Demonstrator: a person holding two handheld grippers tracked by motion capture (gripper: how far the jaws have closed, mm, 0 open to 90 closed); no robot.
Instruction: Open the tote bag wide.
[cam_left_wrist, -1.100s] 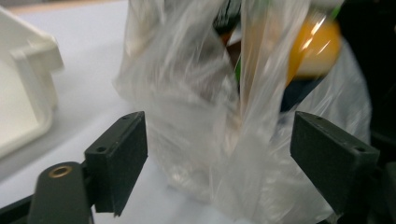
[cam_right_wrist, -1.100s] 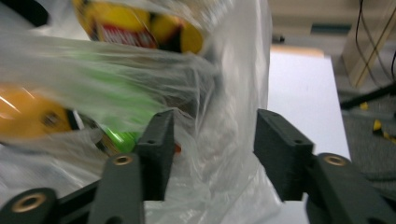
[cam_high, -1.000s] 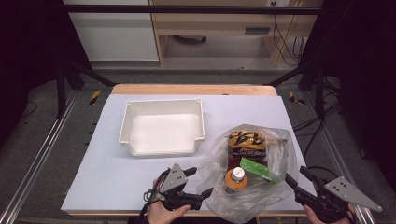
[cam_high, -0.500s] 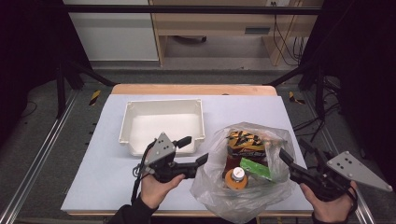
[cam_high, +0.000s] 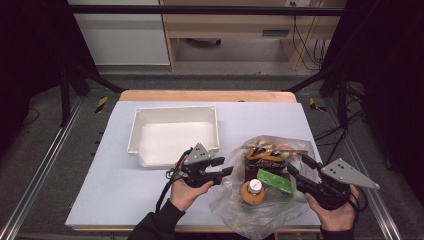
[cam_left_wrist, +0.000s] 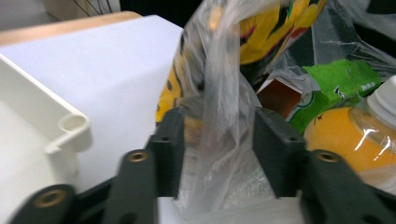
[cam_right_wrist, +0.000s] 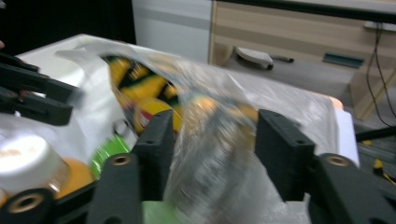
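Bag (cam_high: 260, 212) slumped, mouth toward white tray (cam_high: 172, 131).

Black tongs (cam_high: 227, 171) with brass screws, grey plates, dark sleeve (cam_high: 155, 226).

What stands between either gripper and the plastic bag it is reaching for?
Nothing visible. The left gripper already has a fold of the plastic bag between its jaws, which have just been closing. The right gripper likewise straddles the bag's other side, closing too.
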